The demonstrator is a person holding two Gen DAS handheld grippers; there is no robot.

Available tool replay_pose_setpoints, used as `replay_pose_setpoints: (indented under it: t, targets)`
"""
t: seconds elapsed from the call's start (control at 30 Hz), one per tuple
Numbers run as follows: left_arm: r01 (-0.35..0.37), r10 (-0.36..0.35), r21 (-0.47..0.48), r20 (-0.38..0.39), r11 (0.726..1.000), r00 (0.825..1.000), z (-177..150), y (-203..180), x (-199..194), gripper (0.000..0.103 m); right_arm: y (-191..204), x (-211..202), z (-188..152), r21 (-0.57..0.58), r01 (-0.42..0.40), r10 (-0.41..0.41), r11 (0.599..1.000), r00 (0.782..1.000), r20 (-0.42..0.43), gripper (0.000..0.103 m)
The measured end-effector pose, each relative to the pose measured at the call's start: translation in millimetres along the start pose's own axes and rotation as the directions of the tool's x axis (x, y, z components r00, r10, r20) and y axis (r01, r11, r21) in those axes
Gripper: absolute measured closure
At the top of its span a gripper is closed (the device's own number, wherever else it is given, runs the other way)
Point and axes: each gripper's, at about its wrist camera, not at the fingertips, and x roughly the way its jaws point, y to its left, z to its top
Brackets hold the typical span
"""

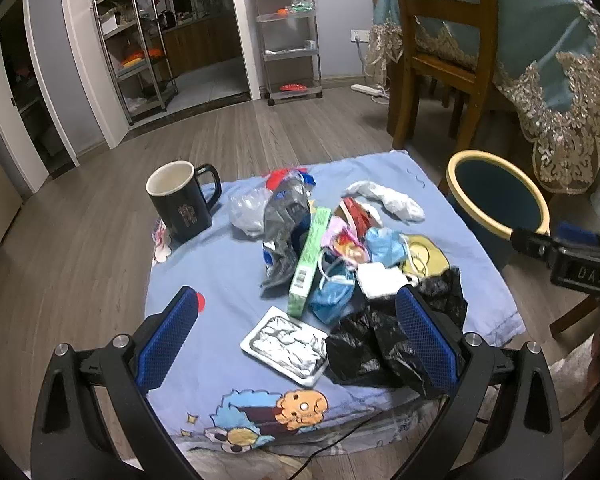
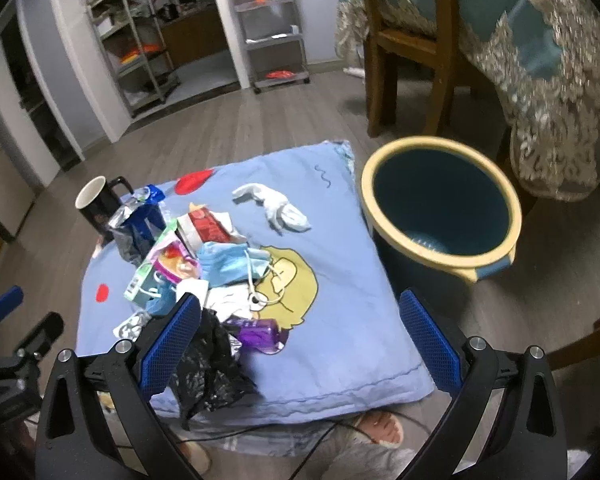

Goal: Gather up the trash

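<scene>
Trash [image 1: 332, 248]: heaped mid-cloth [image 1: 204, 280], bin [image 2: 440, 216] just beside the cloth, looks empty.
Left tool [image 1: 296, 332]: released, over the foil tray [image 1: 286, 344].
Right tool [image 2: 300, 336]: released, holding nothing.
Advice: pinch one piece, lift clear, avoid the mug [image 1: 182, 200].

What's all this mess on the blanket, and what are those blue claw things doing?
A person is clearing trash with hand-held tongs. Both the left tongs and right tongs are open and empty above the litter pile on the blue blanket. The bin beside it looks empty. A mug stands nearby.
</scene>
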Motion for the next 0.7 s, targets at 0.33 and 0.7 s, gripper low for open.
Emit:
replay_pose_setpoints:
  t: [0.33,0.7]
  targets:
    - [0.063,-0.064,-0.080,0.000,0.995,0.998,39.5,38.0,26.7,0.006,19.3,44.7,-6.2,0.010,-0.129,0.129,0.992,0.983,-0.133,0.004]
    - [0.043,-0.039,0.067,-0.051,0.997,0.998,64.2,32.1,99.7,0.006,45.6,71.5,-18.1,-0.077,-0.165,0.142,0.983,0.962,-0.234,0.017]
